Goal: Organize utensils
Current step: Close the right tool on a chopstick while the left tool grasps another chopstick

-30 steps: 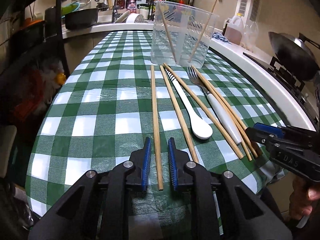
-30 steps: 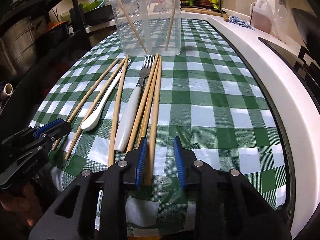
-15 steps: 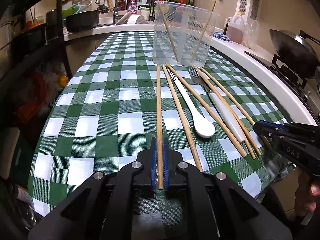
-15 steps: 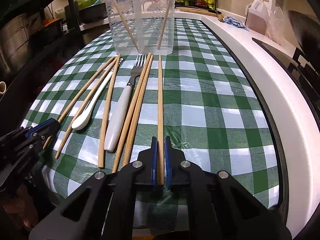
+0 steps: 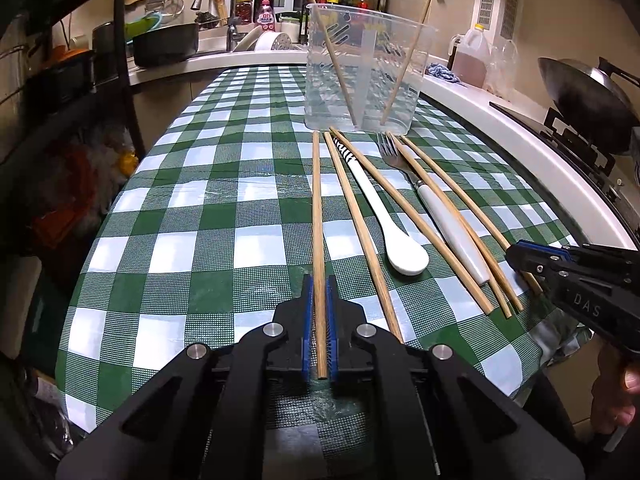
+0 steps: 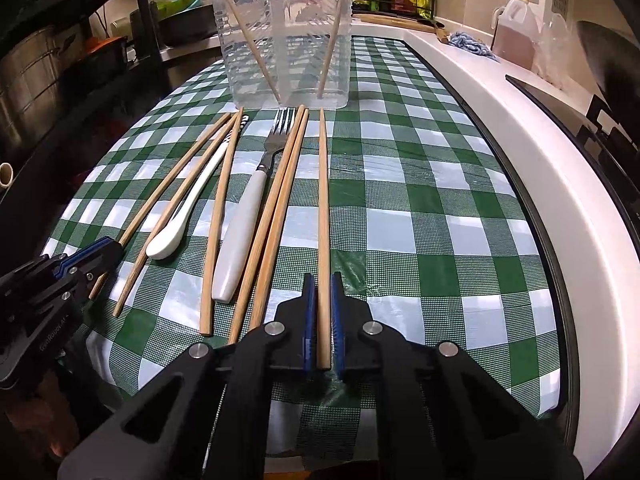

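This is a kitchen, and the bench (image 5: pixel 192 216) has a green and white checked cloth on it.

The left gripper (image 5: pixel 319 292) is squeezed tight on the near end of one chopstick (image 5: pixel 317 208), the one lying farthest left in the row. The right gripper (image 6: pixel 321 292) is squeezed tight on another chopstick (image 6: pixel 323 184), the one lying farthest right. Both sticks lie flat on the cloth, with their far tips pointing at the tub.

Between those two sticks lie the other things. There is a white spoon (image 5: pixel 384 216) with a striped handle, a fork (image 6: pixel 250 200) with a white handle, and four more loose chopsticks. They are close together and some touch each other.

Past them stands a clear plastic tub (image 5: pixel 364 72). It has a wall down the middle, and one chopstick leans in each half.

My guess is that the two held sticks go into the tub next. Here is what could go wrong. Each stick is held only at one end, so the long free end could droop or swing when it is lifted. A swinging tip could bump the tub rim and miss the opening. It could also knock the sticks already leaning inside. The tub looks light, so a hard poke might slide it or tip it. The two grippers go to the same tub, so they could bump each other.
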Motion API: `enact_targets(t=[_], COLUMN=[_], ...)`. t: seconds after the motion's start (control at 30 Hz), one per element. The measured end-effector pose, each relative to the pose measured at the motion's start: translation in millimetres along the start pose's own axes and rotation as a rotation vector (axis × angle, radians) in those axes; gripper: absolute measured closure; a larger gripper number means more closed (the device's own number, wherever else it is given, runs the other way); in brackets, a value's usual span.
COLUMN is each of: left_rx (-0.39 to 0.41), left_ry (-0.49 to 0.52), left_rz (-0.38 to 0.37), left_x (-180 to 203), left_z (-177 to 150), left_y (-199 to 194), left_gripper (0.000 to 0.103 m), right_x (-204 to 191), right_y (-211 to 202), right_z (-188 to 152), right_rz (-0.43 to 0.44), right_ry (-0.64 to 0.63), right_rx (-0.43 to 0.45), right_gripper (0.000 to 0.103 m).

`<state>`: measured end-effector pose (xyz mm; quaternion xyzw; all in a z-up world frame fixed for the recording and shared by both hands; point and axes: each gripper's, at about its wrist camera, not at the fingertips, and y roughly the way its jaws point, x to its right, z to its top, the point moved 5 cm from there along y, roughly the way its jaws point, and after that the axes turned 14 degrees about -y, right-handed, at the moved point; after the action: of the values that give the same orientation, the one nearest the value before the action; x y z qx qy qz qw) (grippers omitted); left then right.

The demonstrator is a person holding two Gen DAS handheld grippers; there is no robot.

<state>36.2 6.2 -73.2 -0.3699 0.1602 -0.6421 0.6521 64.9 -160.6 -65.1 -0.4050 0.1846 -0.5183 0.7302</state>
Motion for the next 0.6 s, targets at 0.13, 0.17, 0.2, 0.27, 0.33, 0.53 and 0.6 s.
enact_targets(t=[0.13, 0.17, 0.2, 0.27, 0.33, 0.53, 0.6], left_rx=[0.001, 0.001, 0.001, 0.001, 0.001, 0.001, 0.001], left_ry=[0.002, 0.002, 0.002, 0.002, 0.003, 0.003, 0.007], left_rz=[0.001, 0.002, 0.002, 0.002, 0.001, 0.002, 0.003], left_x=[-0.1, -0.2, -0.3, -0.3, -0.2, 0.2, 0.2], left_z=[0.1, 0.3, 0.3, 0.3, 0.2, -0.1, 0.4], left_y=[0.1, 0.2, 0.1, 0.1, 0.1, 0.0, 0.5], left_gripper=[0.097, 0.097, 0.097, 0.097, 0.097, 0.097, 0.097], right_x=[-0.2, -0.2, -0.2, -0.4, -0.3, -0.4, -0.1], right_y=[0.0, 0.1, 0.1, 0.1, 0.1, -0.1, -0.3], right_z=[0.1, 0.1, 0.0, 0.1, 0.1, 0.0, 0.0], right_rz=[-0.003, -0.004, -0.004, -0.003, -0.004, -0.006, -0.003], right_ry=[-0.004, -0.005, -0.005, -0.005, -0.005, -0.009, -0.005], right_rx=[0.0, 0.0, 0.0, -0.001, 0.0, -0.001, 0.0], right_gripper=[0.093, 0.093, 0.093, 0.094, 0.096, 0.096, 0.096])
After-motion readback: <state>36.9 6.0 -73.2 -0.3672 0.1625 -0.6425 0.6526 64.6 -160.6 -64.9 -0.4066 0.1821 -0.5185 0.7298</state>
